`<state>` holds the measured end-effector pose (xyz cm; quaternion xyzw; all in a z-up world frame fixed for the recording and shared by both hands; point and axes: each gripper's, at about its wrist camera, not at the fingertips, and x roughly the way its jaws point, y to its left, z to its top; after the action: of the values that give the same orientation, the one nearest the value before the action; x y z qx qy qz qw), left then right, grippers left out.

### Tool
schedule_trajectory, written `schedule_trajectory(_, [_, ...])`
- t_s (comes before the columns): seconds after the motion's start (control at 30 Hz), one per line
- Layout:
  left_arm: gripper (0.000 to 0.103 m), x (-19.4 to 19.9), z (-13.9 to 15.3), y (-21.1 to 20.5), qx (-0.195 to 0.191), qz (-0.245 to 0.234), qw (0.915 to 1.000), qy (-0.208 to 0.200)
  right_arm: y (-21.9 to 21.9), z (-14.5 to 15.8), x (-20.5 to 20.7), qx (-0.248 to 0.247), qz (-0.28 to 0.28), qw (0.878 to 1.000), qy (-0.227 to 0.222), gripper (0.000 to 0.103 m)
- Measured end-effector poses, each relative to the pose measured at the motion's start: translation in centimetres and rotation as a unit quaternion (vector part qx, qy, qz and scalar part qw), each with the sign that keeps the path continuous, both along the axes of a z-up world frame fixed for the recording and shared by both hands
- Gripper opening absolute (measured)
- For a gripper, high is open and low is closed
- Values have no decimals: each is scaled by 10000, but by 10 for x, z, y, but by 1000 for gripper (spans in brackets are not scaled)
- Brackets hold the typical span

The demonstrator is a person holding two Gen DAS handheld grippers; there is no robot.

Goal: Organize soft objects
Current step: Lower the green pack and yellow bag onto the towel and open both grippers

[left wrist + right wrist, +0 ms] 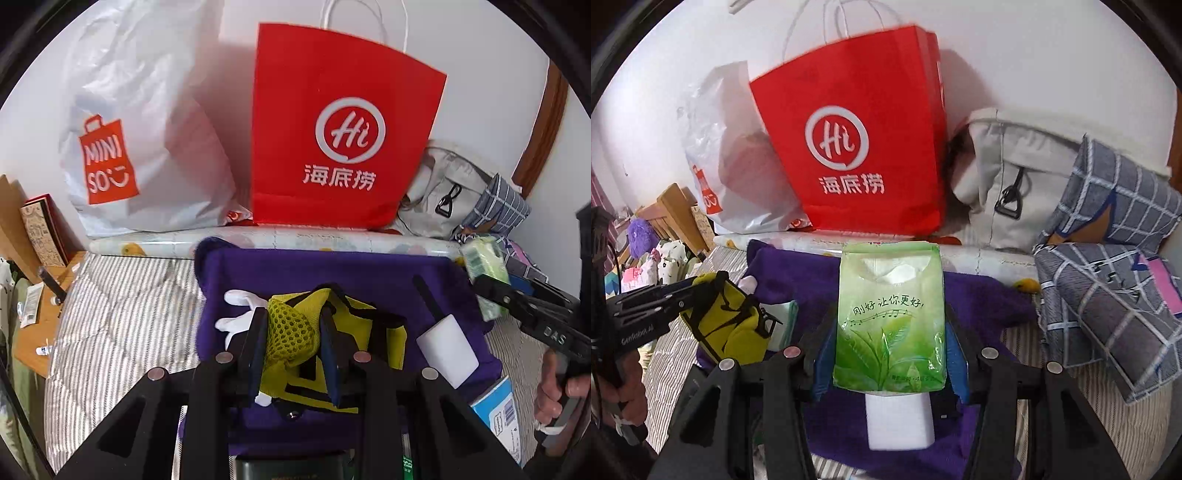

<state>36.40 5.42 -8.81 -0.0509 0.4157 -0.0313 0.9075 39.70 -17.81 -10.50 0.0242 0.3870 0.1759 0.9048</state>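
Note:
My left gripper (293, 332) is shut on the mesh part of a yellow bag with black straps (295, 339), over a purple towel (332, 269) spread on the bed. White gloves (236, 314) lie under the bag's left side and a white lint roller (445, 347) lies to its right. My right gripper (890, 328) is shut on a green tissue pack (890, 321) and holds it above the purple towel (979, 299) and the lint roller (899, 421). The yellow bag (735, 328) and left gripper (689, 291) show at left there. The tissue pack (484, 266) shows at right in the left view.
A red paper bag (340, 129) and a white Miniso plastic bag (147, 129) stand against the wall behind the towel. A grey backpack (1012, 173) and checked bedding (1108, 280) lie to the right. A wooden bedside surface (40, 317) is at left. A blue box (498, 410) lies at right.

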Motion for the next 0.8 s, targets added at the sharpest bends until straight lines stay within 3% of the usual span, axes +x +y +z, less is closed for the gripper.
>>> schedule_trajectory(0.27, [26,17,-22,-14,61,-163,9996,217,5,-40,33,-152,134,9972,724,51])
schedule_trajectory(0.63, [26,35,-44,-28,153,-318,9982,483,-2,-62,48,-175,112,9942,1054,52])
schedule_trajectory(0.8, [28,39,-50,-31,168,-369,9973,607,-2,-67,51,-146,172,9924,1210,66])
